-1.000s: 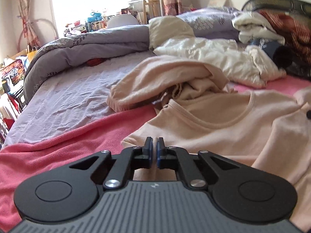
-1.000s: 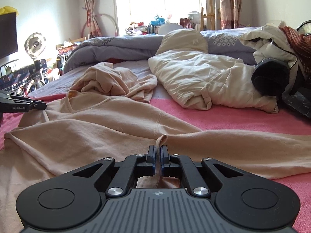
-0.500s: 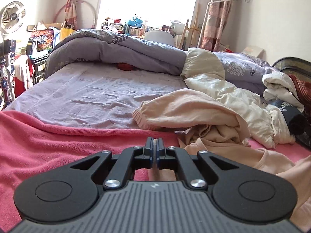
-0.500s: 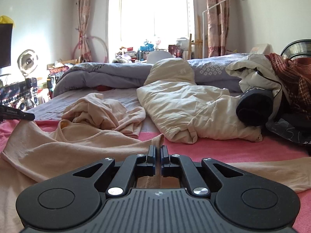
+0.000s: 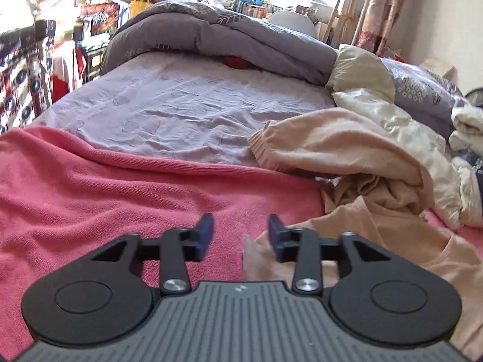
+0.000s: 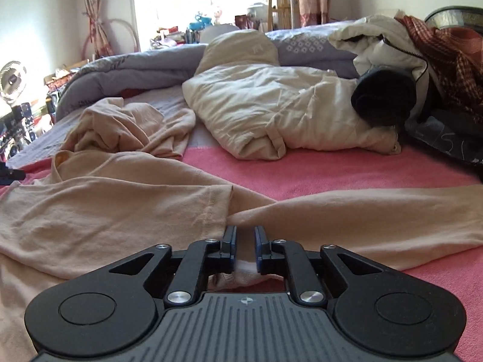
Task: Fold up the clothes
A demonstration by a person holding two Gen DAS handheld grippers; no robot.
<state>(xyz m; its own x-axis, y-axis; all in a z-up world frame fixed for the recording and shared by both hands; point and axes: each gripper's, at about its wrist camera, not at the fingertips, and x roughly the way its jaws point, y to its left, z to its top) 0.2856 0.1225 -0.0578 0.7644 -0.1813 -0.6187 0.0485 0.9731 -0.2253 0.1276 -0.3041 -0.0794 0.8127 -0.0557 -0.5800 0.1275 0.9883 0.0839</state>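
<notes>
Both grippers opening, shirt [image 6: 126, 205] released; hem under right fingers [image 6: 229, 241] blurred.

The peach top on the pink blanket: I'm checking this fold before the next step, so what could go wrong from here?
1. The right gripper is opening with the hem of the peach top between its pads; pulling away may drag it.
2. The left gripper is opening beside the top's corner, which may curl.
3. The crumpled peach garment lies against the collar and could get caught in the fold.
</notes>
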